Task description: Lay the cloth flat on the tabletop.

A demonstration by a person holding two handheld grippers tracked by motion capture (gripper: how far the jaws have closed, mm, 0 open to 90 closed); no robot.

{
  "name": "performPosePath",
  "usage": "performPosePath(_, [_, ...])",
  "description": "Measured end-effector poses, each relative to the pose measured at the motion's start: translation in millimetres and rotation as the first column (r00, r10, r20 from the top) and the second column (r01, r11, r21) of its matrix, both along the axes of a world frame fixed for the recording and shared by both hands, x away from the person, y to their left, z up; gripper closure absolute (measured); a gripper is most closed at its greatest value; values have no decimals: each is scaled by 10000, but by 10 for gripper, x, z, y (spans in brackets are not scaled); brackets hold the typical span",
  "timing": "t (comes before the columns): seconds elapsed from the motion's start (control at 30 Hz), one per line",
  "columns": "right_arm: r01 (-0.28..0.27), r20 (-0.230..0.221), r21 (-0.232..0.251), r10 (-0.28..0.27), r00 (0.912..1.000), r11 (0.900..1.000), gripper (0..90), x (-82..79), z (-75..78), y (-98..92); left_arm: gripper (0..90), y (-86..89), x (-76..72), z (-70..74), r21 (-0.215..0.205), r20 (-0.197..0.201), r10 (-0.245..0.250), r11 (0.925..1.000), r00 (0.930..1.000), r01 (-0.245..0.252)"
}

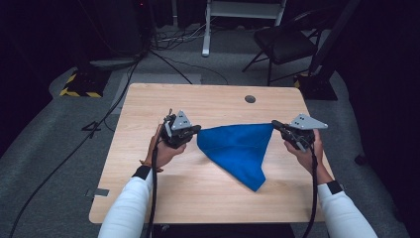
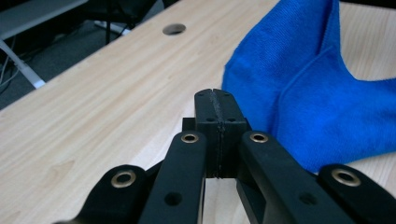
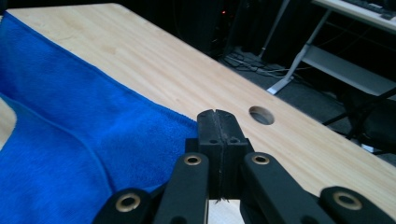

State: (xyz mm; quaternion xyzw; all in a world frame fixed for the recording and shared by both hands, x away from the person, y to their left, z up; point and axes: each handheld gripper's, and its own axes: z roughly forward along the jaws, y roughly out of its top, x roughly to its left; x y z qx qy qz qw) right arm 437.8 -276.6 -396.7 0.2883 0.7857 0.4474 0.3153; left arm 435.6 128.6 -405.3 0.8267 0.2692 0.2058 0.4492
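We see left gripper (image 1: 197, 130) at left corner of blue cloth (image 1: 237, 151); in left gripper view jaws pressed flat together, cloth (image 2: 322, 93) beside them, pinch itself hidden, so perhaps on hem. Cloth hangs stretched between both grippers over table (image 1: 148, 99), lower tip on wood near front. Right gripper (image 1: 275, 124) at right corner, jaws likewise closed tight; cloth (image 3: 70, 130) edge runs up behind them, contact point cut off. Table hole (image 3: 261, 115) just beyond.
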Motion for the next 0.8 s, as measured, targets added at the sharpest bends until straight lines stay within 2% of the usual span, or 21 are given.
performPosePath(0.13, [261, 173, 147, -264, 9995, 9996, 900, 19, 74, -53, 898, 82, 19, 103, -191, 174, 199, 9996, 9997, -196])
performPosePath(0.3, [577, 313, 228, -584, 9978, 9981, 900, 57, 137, -100, 898, 161, 55, 182, -58, 410, 435, 9990, 9982, -433])
performPosePath(0.53, [902, 426, 414, -920, 9948, 9951, 900, 116, 173, -133, 898, 230, 120, 228, -380, 490, 738, 9967, 9961, -719])
performPosePath(0.8, [1086, 341, 294, -1096, 9934, 9936, 900, 226, 118, -108, 897, 197, 238, 181, -219, 448, 905, 9957, 9949, -896])
